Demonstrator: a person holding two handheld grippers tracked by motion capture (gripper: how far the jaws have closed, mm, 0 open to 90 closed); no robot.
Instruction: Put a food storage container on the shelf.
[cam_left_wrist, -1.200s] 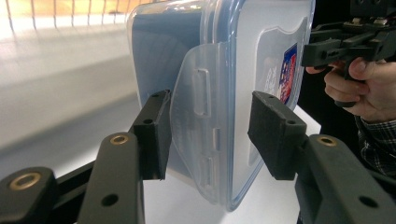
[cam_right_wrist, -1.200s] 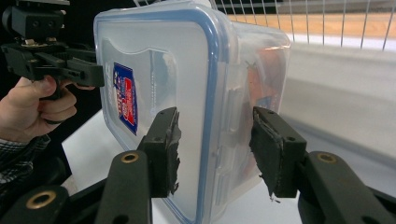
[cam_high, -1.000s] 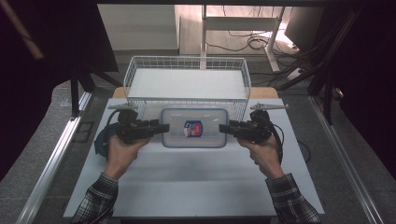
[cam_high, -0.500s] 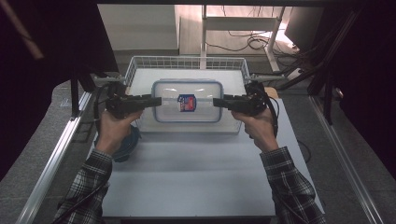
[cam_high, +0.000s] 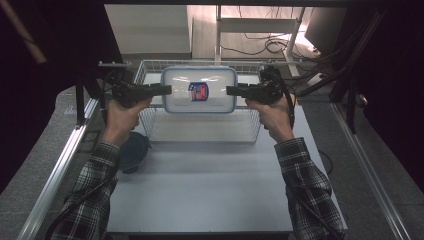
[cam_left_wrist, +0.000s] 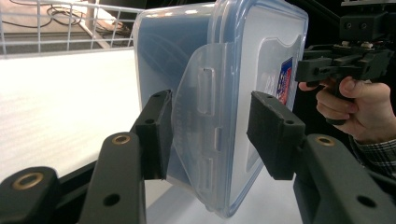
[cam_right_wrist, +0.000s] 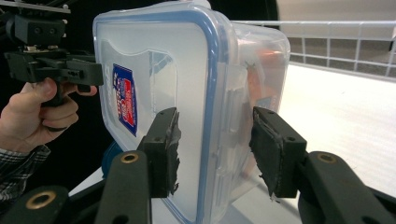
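A clear plastic container (cam_high: 199, 90) with a blue-rimmed lid and a red and blue label hangs in the air over the wire basket (cam_high: 252, 125). My left gripper (cam_high: 167, 90) is shut on its left end, my right gripper (cam_high: 230, 90) on its right end. In the left gripper view the jaws (cam_left_wrist: 210, 135) clamp the container (cam_left_wrist: 243, 70) across a side latch flap, top to bottom. In the right gripper view the jaws (cam_right_wrist: 212, 149) grip the container (cam_right_wrist: 154, 70) across its lid edge and base. Something orange shows dimly inside.
The white wire basket stands at the far end of the white table (cam_high: 200, 190), its floor bare. A dark blue round lid or bowl (cam_high: 132, 152) lies at the table's left edge, under the left forearm. Dark frame posts stand at both sides.
Both hands have carried the container up and away from the person, from the table in front of the basket to a spot above it. Both grips are unchanged.
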